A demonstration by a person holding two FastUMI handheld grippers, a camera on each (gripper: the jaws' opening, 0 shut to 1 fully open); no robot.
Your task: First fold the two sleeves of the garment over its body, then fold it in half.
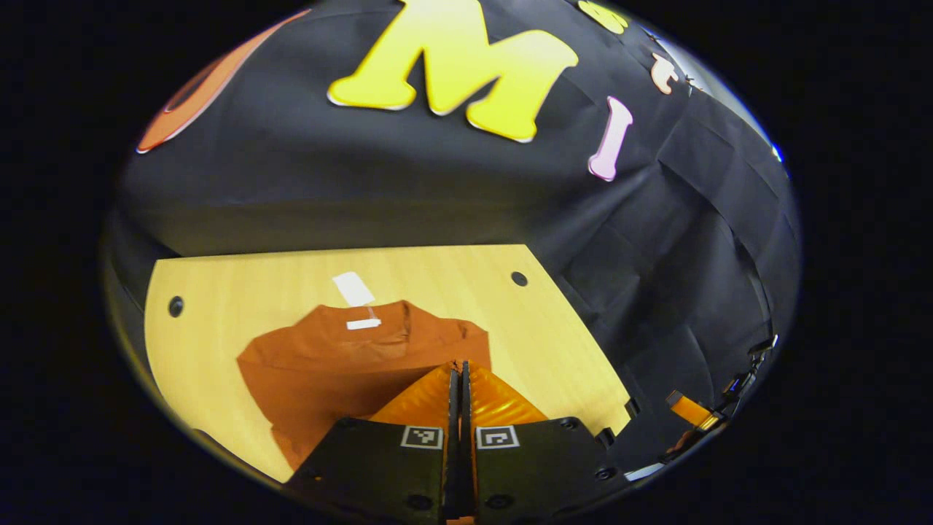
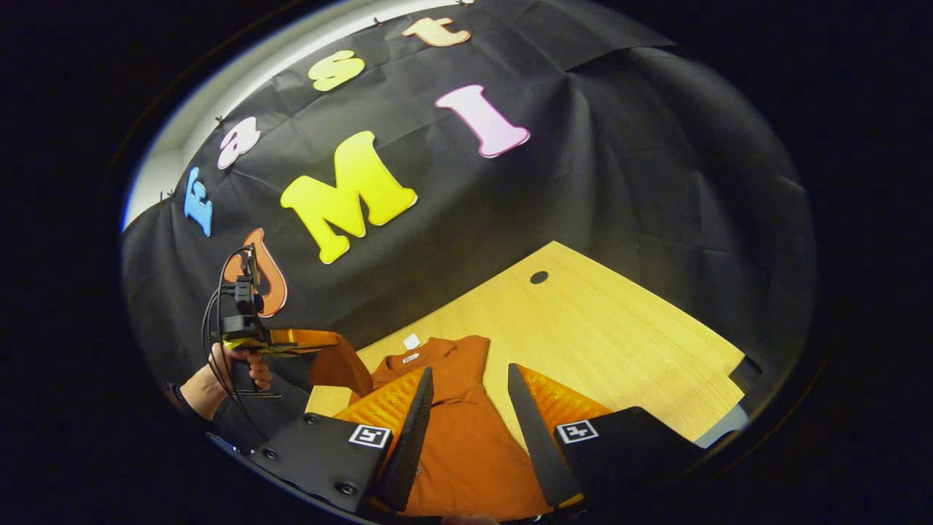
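Observation:
A rust-orange garment [image 1: 328, 364] lies on the light wooden table [image 1: 452, 284], with a white label at its collar [image 1: 362, 323]. My left gripper [image 1: 459, 368] is shut, and the cloth rises up to its fingertips. In the right gripper view, a hand [image 2: 219, 372] holds that left gripper [image 2: 324, 338] above the table's left edge, with a flap of the garment, probably a sleeve [image 2: 339, 368], hanging from it. My right gripper [image 2: 468, 372] is open above the garment's body [image 2: 459, 437], with nothing between its fingers.
A white tag [image 1: 353, 288] lies on the table just beyond the collar. The tabletop has dark round holes [image 1: 519, 278] [image 2: 539, 277] and a wide bare stretch of wood [image 2: 619, 335] right of the garment. The black cloth wall stands behind.

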